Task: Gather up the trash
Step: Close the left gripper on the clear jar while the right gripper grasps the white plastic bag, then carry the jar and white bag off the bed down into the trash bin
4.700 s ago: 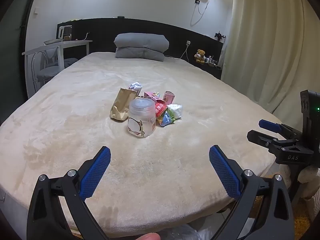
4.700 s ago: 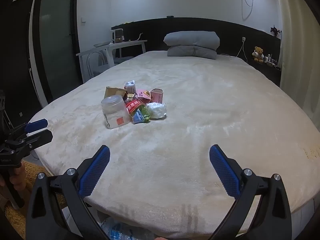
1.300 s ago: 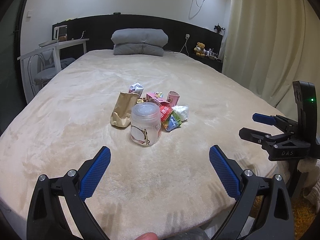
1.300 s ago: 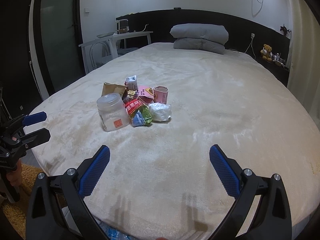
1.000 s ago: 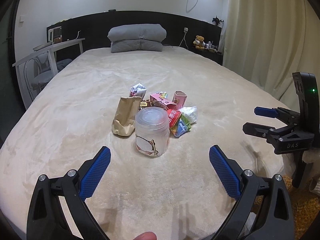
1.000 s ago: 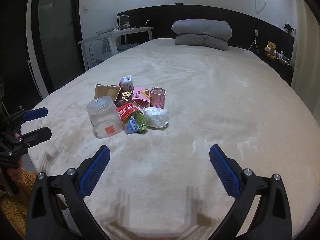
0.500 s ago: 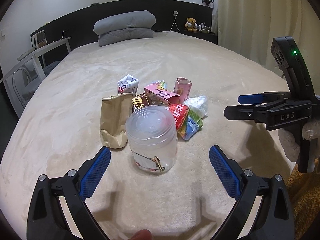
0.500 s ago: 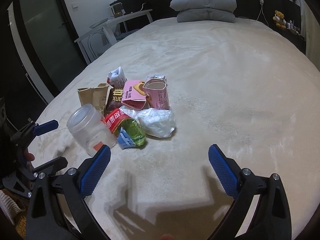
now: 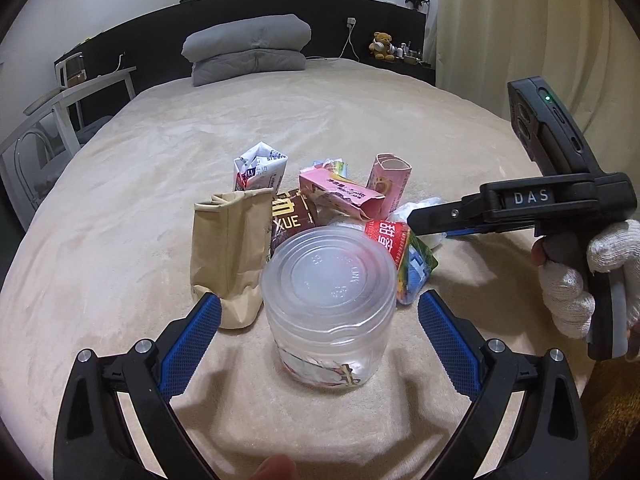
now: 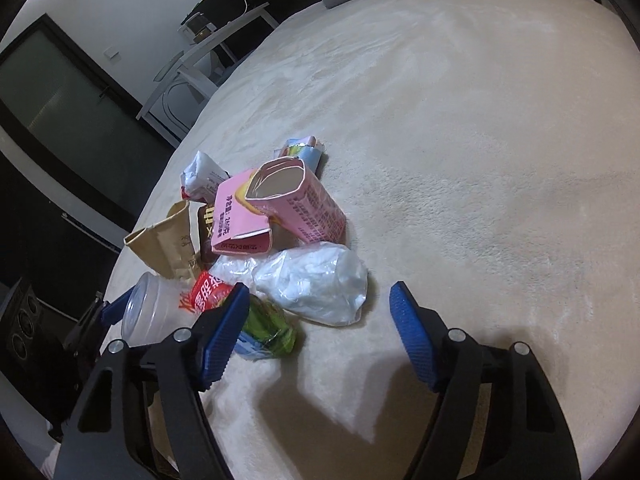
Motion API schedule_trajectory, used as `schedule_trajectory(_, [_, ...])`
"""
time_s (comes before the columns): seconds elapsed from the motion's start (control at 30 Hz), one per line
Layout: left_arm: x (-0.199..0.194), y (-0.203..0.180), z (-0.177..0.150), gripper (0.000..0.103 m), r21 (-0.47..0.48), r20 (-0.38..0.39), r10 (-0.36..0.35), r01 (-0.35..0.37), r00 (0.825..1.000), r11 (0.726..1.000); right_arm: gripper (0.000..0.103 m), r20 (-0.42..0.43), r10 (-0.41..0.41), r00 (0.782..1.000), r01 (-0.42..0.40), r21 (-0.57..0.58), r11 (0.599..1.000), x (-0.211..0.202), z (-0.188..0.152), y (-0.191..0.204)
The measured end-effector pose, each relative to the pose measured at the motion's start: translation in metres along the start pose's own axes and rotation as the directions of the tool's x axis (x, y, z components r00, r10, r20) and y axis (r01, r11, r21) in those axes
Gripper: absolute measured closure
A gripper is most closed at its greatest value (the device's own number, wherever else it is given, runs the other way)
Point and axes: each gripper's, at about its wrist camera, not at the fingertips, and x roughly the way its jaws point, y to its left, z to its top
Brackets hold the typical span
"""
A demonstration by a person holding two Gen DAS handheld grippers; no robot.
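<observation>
On the bed [image 9: 120, 220], nearest the left gripper [image 9: 320, 320], a clear plastic jar [image 9: 330, 304] stands upright in the gap of its wide-open jaws; neither blue pad touches it. Just left of the jar stands a brown paper bag [image 9: 228, 248]. Behind the jar a red snack wrapper [image 9: 386, 240] leans, with a dark brown packet [image 9: 290, 216] and a pink carton [image 9: 340, 196] lying beyond it. Right of the jar, the right gripper [image 10: 318, 318] reaches in, held by a gloved hand [image 9: 592, 280]. Its jaws have just been closing and stand about half open, with a crumpled white plastic bag [image 10: 316, 288] just ahead of the gap, untouched. Farther back an open pink carton [image 10: 296, 200] stands upright.
</observation>
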Motion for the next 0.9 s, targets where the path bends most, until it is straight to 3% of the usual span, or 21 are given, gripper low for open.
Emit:
schedule_trajectory(0.1, [0.002,0.003,0.002,0.009,-0.020,0.006,-0.010,0.010,1.000,1.000,0.040,-0.004,0.041,0.999,-0.040,0.067,0.997,0.006,0.005,-0.006])
schedule_trajectory(0.2, [0.005,0.002,0.004,0.023,-0.016,0.004,-0.002,0.002,1.000,1.000,0.043,-0.007,0.051,0.999,-0.050,0.085,0.995,0.008,0.007,-0.007])
schedule_trajectory(0.4, [0.009,-0.002,0.005,0.040,-0.013,-0.011,-0.017,0.017,1.000,1.000,0.046,0.002,0.039,0.999,-0.039,0.073,0.997,0.008,0.006,-0.006])
schedule_trajectory(0.9, [-0.010,0.005,0.006,0.041,-0.045,0.037,-0.013,0.015,0.999,0.999,0.051,0.074,0.023,0.997,-0.025,0.027,0.999,-0.027,-0.011,0.003])
